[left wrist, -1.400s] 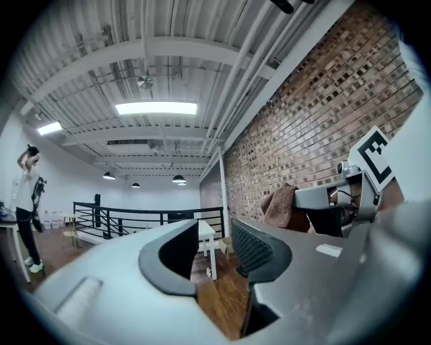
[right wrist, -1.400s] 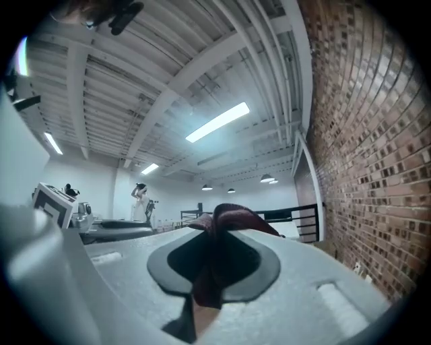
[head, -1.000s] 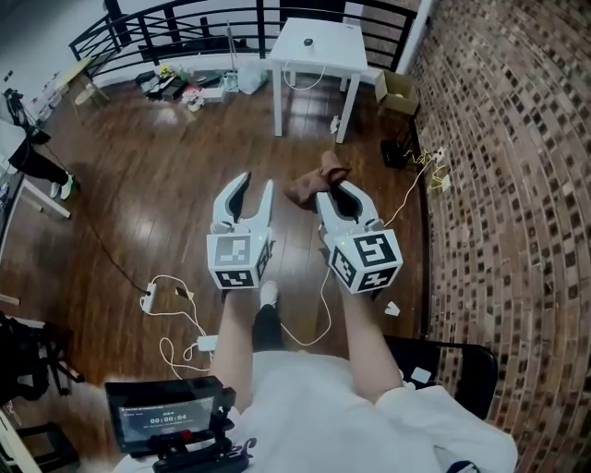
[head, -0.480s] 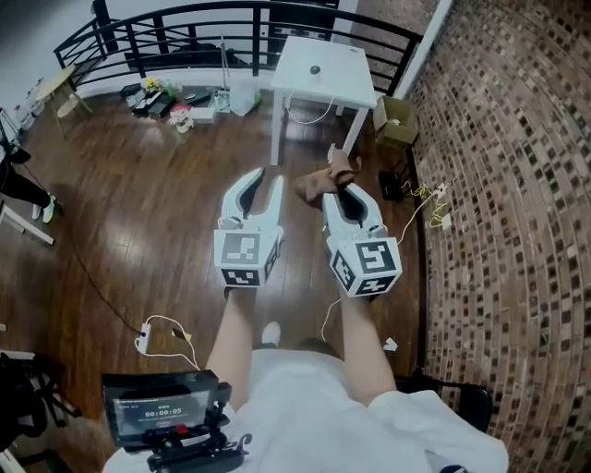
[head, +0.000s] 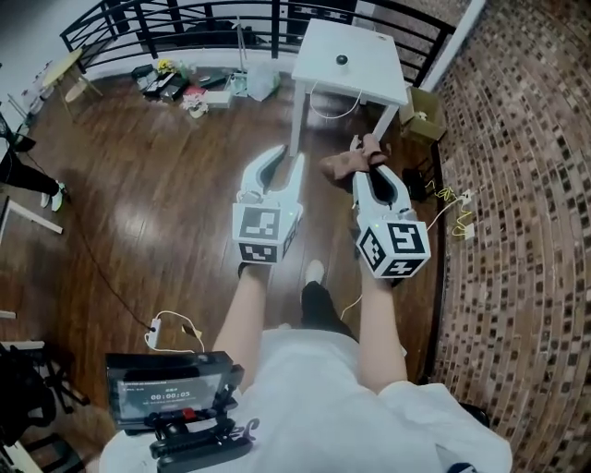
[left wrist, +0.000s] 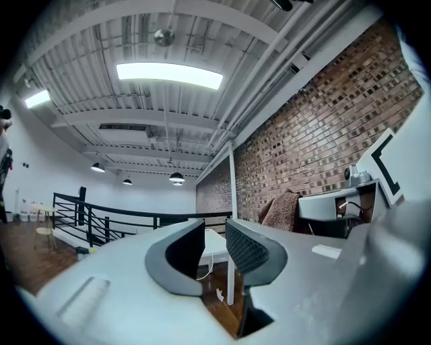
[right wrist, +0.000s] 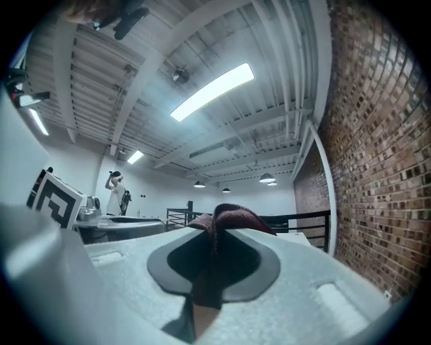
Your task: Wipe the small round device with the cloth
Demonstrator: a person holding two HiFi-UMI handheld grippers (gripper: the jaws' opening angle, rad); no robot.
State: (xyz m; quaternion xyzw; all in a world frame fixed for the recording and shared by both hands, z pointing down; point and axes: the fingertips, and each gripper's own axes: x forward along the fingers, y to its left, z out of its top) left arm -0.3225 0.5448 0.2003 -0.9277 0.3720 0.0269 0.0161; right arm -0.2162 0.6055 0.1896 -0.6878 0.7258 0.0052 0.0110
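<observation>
Judging from how things lay, the likeliest slip was losing the brown cloth. The right gripper had its jaws clenched on a single fold of it, and the rest hung bunched off the tips toward the left. A snag on an edge or a hard drag might have tugged it free. The small round device sat alone on the white counter, well apart from both grippers and not yet touched. It looked light and unfixed (a guess from its size only), so a one-sided wipe could have skated it across the smooth top or over the rim. The left gripper was no help there yet: its jaws were closing on nothing, with only air and the far room between them. Underfoot was another hazard, since white cords trailed over the floor near the person's feet and could have caught a step on the approach. A white cable also looped down below the counter's top, within reach of a careless swing. The floor was dark, glossy wood. A brick wall ran along the right, a black railing closed the far side, and loose clutter lay beneath it. A cardboard box stood by the counter's right legs.
</observation>
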